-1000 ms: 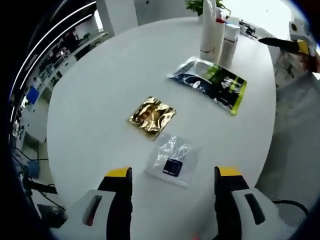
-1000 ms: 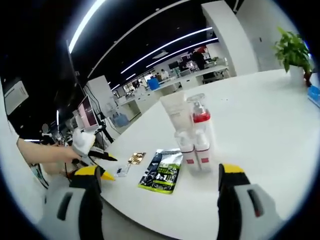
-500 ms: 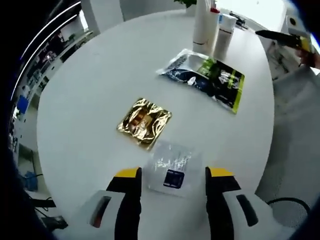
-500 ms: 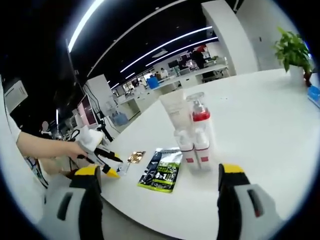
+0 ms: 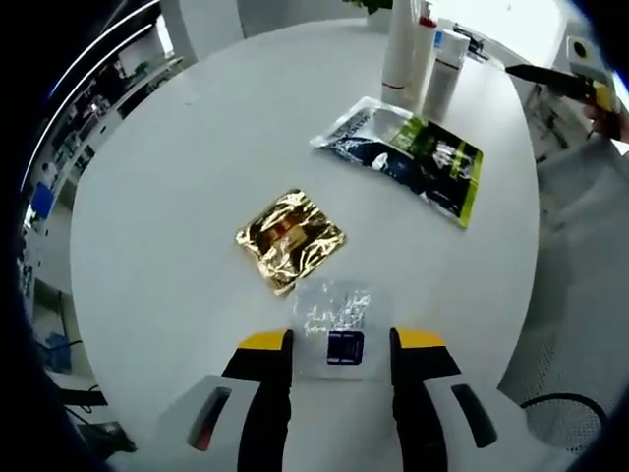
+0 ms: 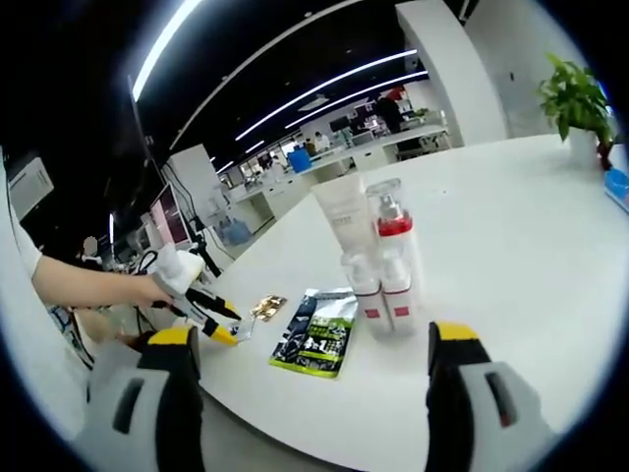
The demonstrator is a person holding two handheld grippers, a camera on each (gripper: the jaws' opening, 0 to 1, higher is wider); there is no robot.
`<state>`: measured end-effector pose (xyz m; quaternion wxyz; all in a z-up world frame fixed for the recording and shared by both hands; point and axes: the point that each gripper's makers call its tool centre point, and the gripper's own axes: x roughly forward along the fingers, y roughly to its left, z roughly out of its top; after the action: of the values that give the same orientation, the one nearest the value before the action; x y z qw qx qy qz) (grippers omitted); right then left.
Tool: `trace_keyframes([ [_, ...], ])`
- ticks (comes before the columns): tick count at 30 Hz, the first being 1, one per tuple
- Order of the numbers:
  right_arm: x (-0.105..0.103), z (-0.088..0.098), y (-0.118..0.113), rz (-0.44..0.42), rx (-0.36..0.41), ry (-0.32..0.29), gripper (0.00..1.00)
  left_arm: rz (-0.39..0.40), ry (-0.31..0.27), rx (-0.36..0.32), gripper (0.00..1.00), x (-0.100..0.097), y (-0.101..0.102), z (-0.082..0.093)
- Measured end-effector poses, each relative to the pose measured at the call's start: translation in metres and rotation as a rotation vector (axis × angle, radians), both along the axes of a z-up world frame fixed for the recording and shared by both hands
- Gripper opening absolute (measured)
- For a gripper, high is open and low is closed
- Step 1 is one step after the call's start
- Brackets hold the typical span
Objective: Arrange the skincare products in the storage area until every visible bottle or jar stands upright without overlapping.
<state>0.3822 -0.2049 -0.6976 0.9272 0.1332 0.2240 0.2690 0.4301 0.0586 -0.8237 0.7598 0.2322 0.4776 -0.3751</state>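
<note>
A clear sachet [image 5: 337, 317] with a dark blue square lies flat on the round white table [image 5: 177, 177], between the yellow-tipped jaws of my left gripper [image 5: 341, 341], which is open but narrowed close to the sachet's sides. Beyond it lie a gold foil sachet [image 5: 291, 239] and a dark pouch with a green end [image 5: 411, 152]. Several white bottles [image 5: 411, 47] stand upright together at the far side. In the right gripper view those bottles [image 6: 378, 258] stand just ahead of my right gripper [image 6: 314, 336], which is wide open and holds nothing.
A person's hand holds the left gripper [image 6: 211, 317] at the table's left edge, next to the gold sachet [image 6: 267, 308] and the pouch [image 6: 316, 334]. The right gripper [image 5: 562, 81] shows off the table's far right. A potted plant [image 6: 575, 98] stands at the back.
The left gripper has moved forward over the clear sachet, and its jaws have drawn closer together around it. The right gripper has stayed still and open.
</note>
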Motion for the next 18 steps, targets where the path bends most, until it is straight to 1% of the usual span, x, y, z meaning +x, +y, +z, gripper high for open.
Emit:
trace_keyframes([
  [6,0.000,0.000,0.000,-0.002,0.000,0.004,0.96,0.009,-0.001,-0.001,0.36,-0.002,0.000,0.000],
  [12,0.000,-0.001,0.000,-0.001,0.000,0.007,0.95,-0.037,-0.002,-0.005,0.36,-0.015,-0.005,0.005],
  [18,0.000,-0.002,0.000,0.002,0.003,0.010,0.95,-0.072,-0.013,-0.009,0.36,-0.018,-0.008,0.014],
])
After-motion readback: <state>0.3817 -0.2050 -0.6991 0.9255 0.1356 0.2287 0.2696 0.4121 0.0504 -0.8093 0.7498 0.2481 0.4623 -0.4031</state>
